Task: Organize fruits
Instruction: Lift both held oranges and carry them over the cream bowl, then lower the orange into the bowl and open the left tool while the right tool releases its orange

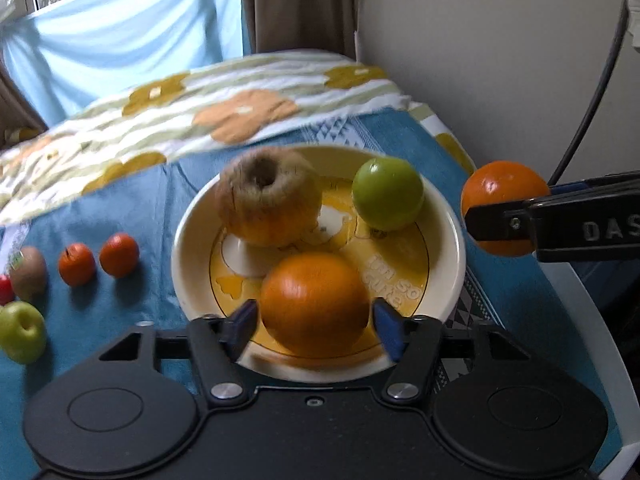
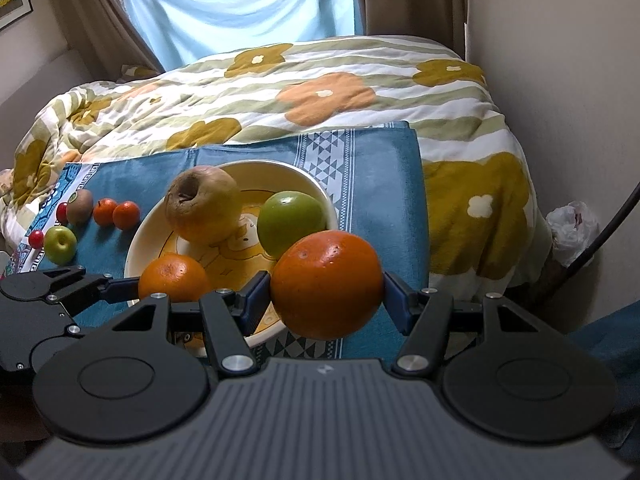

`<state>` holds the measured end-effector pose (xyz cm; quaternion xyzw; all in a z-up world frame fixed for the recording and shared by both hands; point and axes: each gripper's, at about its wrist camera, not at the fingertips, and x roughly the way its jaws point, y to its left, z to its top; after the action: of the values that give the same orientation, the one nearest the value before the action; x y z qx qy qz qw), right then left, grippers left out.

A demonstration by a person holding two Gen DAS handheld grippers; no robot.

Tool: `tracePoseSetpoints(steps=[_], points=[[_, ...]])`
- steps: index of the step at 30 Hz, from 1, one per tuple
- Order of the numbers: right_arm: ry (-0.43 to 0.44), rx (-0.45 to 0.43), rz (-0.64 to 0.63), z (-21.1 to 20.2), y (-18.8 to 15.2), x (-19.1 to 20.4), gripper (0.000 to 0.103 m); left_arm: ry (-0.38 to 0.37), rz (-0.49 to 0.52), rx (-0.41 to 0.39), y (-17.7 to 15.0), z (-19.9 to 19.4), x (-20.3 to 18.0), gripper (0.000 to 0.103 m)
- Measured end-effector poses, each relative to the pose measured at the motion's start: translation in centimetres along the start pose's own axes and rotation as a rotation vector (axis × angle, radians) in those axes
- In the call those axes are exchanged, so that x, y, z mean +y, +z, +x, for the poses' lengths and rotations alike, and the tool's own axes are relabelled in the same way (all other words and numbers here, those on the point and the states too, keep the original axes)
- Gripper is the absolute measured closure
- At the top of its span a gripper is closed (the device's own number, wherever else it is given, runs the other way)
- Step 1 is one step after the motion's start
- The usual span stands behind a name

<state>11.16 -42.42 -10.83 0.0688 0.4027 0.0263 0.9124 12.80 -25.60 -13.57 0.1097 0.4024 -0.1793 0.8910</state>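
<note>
In the left wrist view, the left tongs (image 1: 314, 322) stand open around an orange (image 1: 314, 304) that lies in the bowl (image 1: 184, 248); the pads do not press it.

In the right wrist view, the right tongs (image 2: 326, 300) grip a second orange (image 2: 326, 284), held over the near right rim of the bowl (image 2: 138, 248), so this hand is the nearer one for the drop.

I see the bowl (image 1: 448, 236) on the cloth (image 1: 128, 320), which lies on the bed's quilt (image 2: 360, 92). In the bowl, the pear (image 1: 268, 200) sits at the back left, the apple (image 1: 388, 194) back right, one orange (image 1: 314, 304) in front. Left of the bowl lie several small fruits (image 1: 96, 262). A second orange (image 2: 326, 284) is to the bowl's right, above the cloth.
</note>
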Motion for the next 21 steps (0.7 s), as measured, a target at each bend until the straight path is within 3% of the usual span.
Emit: tracePoseSetpoints(steps=[1,3,21], points=[[-0.001,0.0,0.0,0.0,0.0,0.0,0.028,0.0,0.001,-0.021,0.1,-0.4,0.1,0.013],[-0.004,0.0,-0.001,-0.1,0.0,0.0,0.028,-0.001,-0.02,-0.056,0.3,-1.5,0.6,0.008],[0.074,0.012,-0.048,1.1,0.7,2.8,0.028,0.074,-0.151,-0.071,-0.7,-5.9,5.4,0.008]])
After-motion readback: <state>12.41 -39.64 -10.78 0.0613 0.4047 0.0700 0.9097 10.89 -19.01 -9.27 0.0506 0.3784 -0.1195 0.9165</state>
